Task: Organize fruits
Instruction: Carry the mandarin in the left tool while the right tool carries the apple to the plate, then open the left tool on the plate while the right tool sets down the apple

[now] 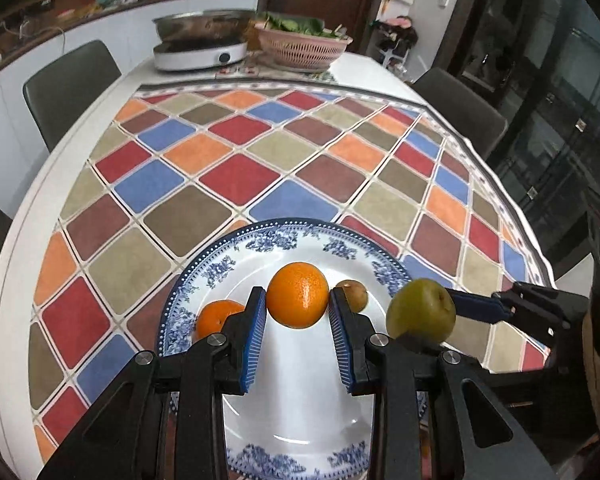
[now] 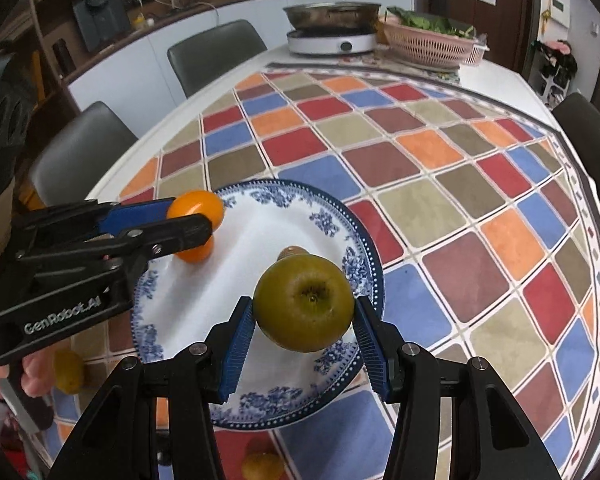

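Note:
My left gripper (image 1: pixel 298 294) is shut on an orange (image 1: pixel 298 308), held above a blue-and-white plate (image 1: pixel 220 268). On the plate lie a second orange (image 1: pixel 214 318) and a brown kiwi (image 1: pixel 354 296). In the right wrist view my right gripper (image 2: pixel 303 304) is shut on a green apple (image 2: pixel 304 316) over the plate's (image 2: pixel 332 220) near right part, with the kiwi (image 2: pixel 290 252) just behind it. The left gripper (image 2: pixel 192 216) appears there at the left with its orange (image 2: pixel 198 204) above the other orange (image 2: pixel 196 256). The apple (image 1: pixel 420 314) also shows in the left wrist view.
A checked cloth (image 1: pixel 228 176) covers the round white table. At its far end stand a cooker with a steel pan (image 1: pixel 200 50) and a pink basket of greens (image 1: pixel 302 46). Loose fruits (image 2: pixel 68 370) (image 2: pixel 262 466) lie on the cloth near the front. Chairs (image 2: pixel 216 56) ring the table.

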The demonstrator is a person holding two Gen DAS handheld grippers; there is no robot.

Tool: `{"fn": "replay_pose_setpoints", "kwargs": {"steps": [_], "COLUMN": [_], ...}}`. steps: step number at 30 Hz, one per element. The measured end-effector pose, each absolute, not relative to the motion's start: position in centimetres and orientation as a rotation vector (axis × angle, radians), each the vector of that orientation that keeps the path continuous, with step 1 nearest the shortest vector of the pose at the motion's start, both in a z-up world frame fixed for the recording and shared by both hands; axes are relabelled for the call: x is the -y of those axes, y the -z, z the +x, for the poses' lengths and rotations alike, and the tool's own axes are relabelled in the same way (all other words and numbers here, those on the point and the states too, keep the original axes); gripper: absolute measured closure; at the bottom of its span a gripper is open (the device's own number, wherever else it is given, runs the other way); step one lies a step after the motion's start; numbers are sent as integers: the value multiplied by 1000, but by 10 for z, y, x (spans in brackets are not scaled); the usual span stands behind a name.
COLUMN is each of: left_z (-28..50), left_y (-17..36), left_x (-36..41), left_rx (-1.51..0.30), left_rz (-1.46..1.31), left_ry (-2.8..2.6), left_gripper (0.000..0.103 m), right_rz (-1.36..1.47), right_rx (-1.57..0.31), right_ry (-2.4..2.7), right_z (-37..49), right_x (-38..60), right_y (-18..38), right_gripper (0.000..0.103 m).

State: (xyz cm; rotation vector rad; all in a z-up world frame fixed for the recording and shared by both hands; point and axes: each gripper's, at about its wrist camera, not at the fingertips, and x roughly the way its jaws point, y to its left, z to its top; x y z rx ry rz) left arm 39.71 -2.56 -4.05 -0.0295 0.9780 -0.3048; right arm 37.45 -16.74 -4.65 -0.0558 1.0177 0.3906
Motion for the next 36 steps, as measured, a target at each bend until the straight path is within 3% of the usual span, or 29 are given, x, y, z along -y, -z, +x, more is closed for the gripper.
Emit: {"fn": "replay_pose_setpoints", "kwargs": {"steps": [20,36], "left_z": [434,383], "left_y": [78,16], "left_x": [43,22], "left_rx": [-1126,-989], "left_rz": [13,25], "left_ry": [243,253], "left_gripper": [71,66], "right_rz": [-46,16], "right_rx": [-1078,-995], "right_ry": [-390,-403], "right_z": [387,369], "right_x": [165,168], "right_y": [73,42], "right_gripper": [52,51]}}
